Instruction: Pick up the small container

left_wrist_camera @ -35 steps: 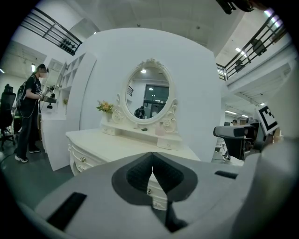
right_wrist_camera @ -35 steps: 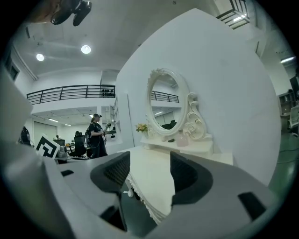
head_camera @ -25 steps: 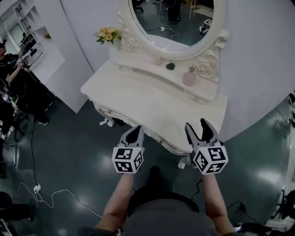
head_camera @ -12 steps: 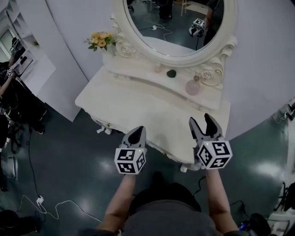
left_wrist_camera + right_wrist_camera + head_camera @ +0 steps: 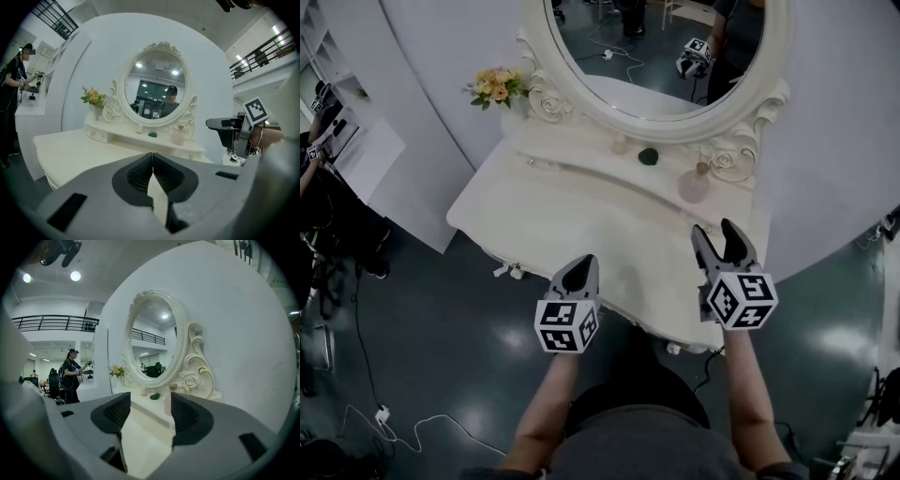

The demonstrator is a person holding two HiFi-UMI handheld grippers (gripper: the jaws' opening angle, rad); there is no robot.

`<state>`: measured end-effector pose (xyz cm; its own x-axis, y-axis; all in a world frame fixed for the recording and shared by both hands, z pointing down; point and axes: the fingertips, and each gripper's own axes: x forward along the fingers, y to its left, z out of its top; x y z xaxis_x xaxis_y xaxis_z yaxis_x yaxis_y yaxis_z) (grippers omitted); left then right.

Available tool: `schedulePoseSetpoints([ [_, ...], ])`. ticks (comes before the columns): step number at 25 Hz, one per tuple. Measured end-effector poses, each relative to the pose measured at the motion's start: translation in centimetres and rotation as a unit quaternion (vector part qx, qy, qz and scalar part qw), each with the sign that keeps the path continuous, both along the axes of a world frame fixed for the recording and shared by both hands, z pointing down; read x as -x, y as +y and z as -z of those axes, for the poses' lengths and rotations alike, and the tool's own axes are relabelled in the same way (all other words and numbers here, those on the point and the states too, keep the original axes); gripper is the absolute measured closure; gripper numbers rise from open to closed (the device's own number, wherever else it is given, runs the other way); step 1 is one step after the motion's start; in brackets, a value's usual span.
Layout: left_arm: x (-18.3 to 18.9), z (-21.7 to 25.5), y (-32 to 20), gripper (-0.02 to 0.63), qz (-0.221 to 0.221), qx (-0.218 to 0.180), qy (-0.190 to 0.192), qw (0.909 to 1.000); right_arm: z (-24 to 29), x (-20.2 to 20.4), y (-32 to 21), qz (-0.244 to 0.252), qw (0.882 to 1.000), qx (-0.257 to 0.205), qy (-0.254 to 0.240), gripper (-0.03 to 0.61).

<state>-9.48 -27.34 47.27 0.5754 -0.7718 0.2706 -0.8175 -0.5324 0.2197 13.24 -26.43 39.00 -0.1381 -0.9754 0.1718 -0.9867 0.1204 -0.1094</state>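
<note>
On the raised back ledge of the white dressing table (image 5: 544, 211) stand a small pale jar (image 5: 621, 144), a dark green lidded piece (image 5: 648, 156) and a pink glass bottle (image 5: 693, 185). The right gripper view shows the jar (image 5: 144, 392), the green piece (image 5: 154, 396) and the bottle (image 5: 167, 404) ahead, well beyond the jaws. My left gripper (image 5: 578, 268) is shut and empty at the table's front edge. Over the front right of the tabletop my right gripper (image 5: 719, 234) stands open with nothing between its fingers. Both are far short of the ledge.
An oval mirror (image 5: 656, 47) in a carved frame rises behind the ledge. A vase of yellow flowers (image 5: 495, 84) stands at the ledge's left end. A person (image 5: 14, 93) stands by white shelving at the left. A cable (image 5: 422, 422) lies on the dark floor.
Both grippers have moved forward to the table, the right one now over the tabletop. The jaws' states are unchanged, and the table looks closer in the head view.
</note>
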Motion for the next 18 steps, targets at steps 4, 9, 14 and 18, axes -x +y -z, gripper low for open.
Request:
schedulePoseSetpoints([
  [4,-0.3,-0.1,-1.4,0.607,-0.001,0.002,-0.007,1.0000,-0.1,-0.5,-1.9,-0.001,1.000,0.001,-0.002,0.314],
  [9,-0.9,-0.4,-3.4,0.607,-0.001,0.006,-0.013,0.9999,-0.3,-1.6,-4.5,-0.001,1.000,0.002,-0.001,0.316],
  [14,-1.6,-0.7,-5.6,0.607,0.003,0.008,-0.018,0.9998,-1.0,-2.9,-7.2,0.001,1.000,0.009,-0.004,0.319],
  [18,-2.1,-0.7,-7.0,0.607,0.006,0.012,-0.022,0.9997,-1.6,-3.6,-9.2,0.007,1.000,0.017,-0.004,0.321],
])
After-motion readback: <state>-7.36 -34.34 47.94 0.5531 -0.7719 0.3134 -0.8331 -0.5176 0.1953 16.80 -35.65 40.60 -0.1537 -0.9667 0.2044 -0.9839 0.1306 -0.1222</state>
